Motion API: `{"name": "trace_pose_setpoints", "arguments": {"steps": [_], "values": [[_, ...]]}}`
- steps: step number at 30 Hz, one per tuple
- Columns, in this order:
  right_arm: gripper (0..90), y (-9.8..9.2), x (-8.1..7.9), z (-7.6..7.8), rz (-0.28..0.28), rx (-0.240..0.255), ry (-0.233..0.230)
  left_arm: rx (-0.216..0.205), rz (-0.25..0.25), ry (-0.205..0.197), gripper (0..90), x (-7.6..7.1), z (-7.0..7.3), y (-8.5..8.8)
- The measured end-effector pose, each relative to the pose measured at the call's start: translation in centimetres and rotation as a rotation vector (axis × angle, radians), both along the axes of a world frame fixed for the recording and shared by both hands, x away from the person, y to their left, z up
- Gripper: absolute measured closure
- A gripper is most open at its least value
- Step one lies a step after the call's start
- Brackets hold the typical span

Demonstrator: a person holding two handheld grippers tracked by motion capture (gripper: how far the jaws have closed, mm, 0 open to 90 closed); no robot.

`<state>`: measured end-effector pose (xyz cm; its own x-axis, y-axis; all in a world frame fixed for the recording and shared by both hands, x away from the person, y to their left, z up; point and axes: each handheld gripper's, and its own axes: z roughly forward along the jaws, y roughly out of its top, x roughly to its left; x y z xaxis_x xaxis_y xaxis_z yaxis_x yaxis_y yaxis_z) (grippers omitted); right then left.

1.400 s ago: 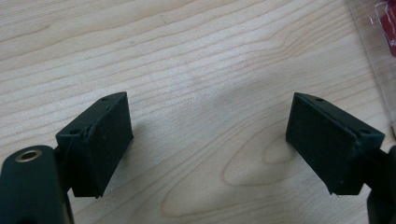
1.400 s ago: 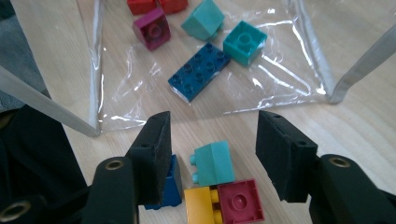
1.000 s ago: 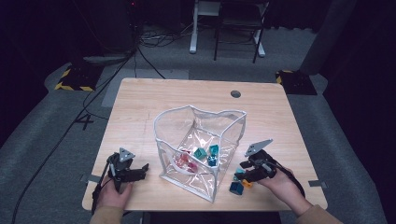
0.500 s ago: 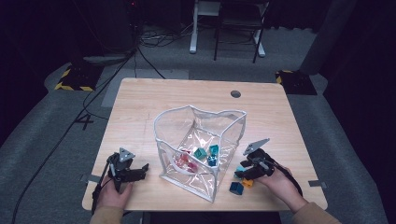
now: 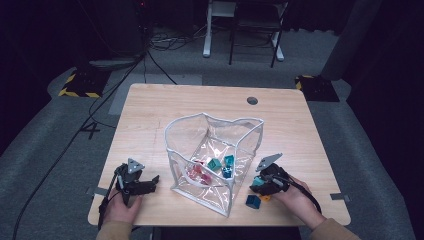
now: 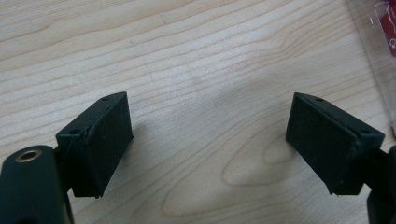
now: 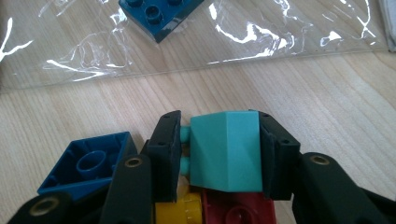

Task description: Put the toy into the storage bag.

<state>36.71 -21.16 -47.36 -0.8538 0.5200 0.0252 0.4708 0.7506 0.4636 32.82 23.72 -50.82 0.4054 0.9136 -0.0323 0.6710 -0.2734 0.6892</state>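
No readable writing, brand or label on any brick or on the clear bag (image 5: 215, 150). Right gripper (image 7: 219, 149), jaws just been closing, now clamped on the teal brick (image 7: 226, 149) near the table's (image 5: 150, 115) front right corner, studs against one pad. Beneath it, a yellow brick (image 7: 177, 212) and a red brick (image 7: 238, 212), both cut off at the frame's bottom. Blue brick (image 7: 88, 161) just beside, hollow side up. Left gripper (image 6: 208, 140) spread wide over bare wood near the front left corner, nothing between. Bricks inside the bag blurred by glare.
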Motion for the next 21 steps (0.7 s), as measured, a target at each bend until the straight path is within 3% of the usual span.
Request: {"name": "trace_pose_setpoints", "arguments": {"steps": [8, 21], "values": [[57.1, 0.0, -0.2, 0.8, -0.006, 0.004, -0.009, 0.000, 0.000, 0.000, 14.9, 0.0, 0.0, 0.0], [57.0, -1.0, -0.3, 5.9, -0.003, 0.090, -0.032, -0.001, 0.000, 0.000, 14.9, 0.0, 0.0, 0.0]]}}
